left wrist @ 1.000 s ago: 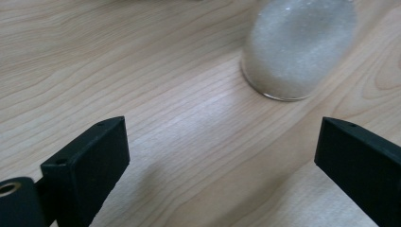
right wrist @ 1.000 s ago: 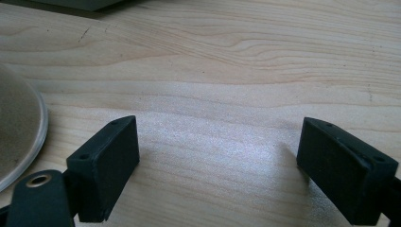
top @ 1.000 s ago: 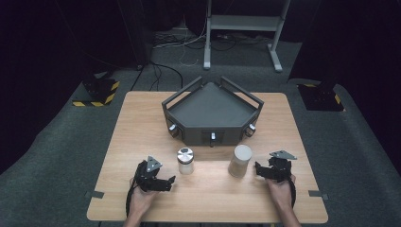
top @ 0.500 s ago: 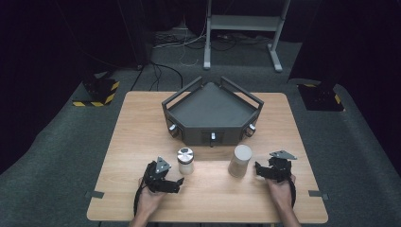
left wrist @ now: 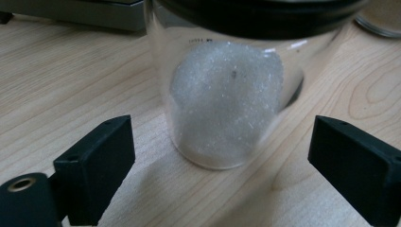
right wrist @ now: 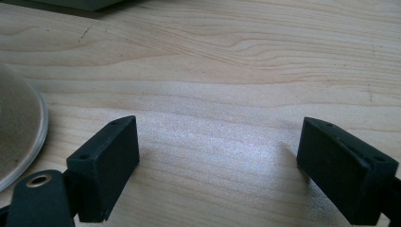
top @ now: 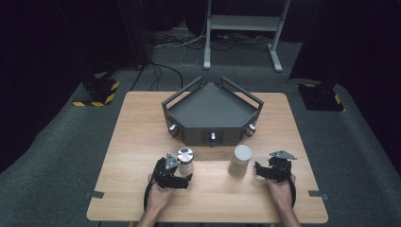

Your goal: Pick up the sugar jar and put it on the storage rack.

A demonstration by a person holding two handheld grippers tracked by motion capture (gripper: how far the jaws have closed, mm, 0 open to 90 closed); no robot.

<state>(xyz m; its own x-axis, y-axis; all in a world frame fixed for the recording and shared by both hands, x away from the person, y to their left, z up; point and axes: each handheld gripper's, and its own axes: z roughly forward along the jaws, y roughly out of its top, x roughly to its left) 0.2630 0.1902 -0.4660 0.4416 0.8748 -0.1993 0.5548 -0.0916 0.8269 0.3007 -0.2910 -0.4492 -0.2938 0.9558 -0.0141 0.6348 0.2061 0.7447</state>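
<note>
A small glass jar point(top: 185, 161) with a silvery lid stands on the wooden table point(top: 142, 127). In the left gripper view it is a clear jar point(left wrist: 227, 94) of white granules under a dark lid. My left gripper point(top: 177, 170) sits just left of and below it. The left gripper point(left wrist: 222, 165) has the jar's base between its jaws; they have just been closing, but the pads stand apart from the glass. A taller jar of sand point(top: 240, 161) stands to the right. My right gripper point(top: 265, 170) rests beside it, open over bare wood point(right wrist: 217, 156), with the jar's edge point(right wrist: 19, 132) at the left.
A dark five-sided tray point(top: 212, 124) with raised rails and small knobs sits at the table's middle back. The floor around holds a black-and-yellow block point(top: 97, 92), cables and a metal stand point(top: 241, 28).
My left gripper has moved right and forward up to the lidded jar, so the jar now stands between its jaws. The right gripper and both jars have stayed put.
</note>
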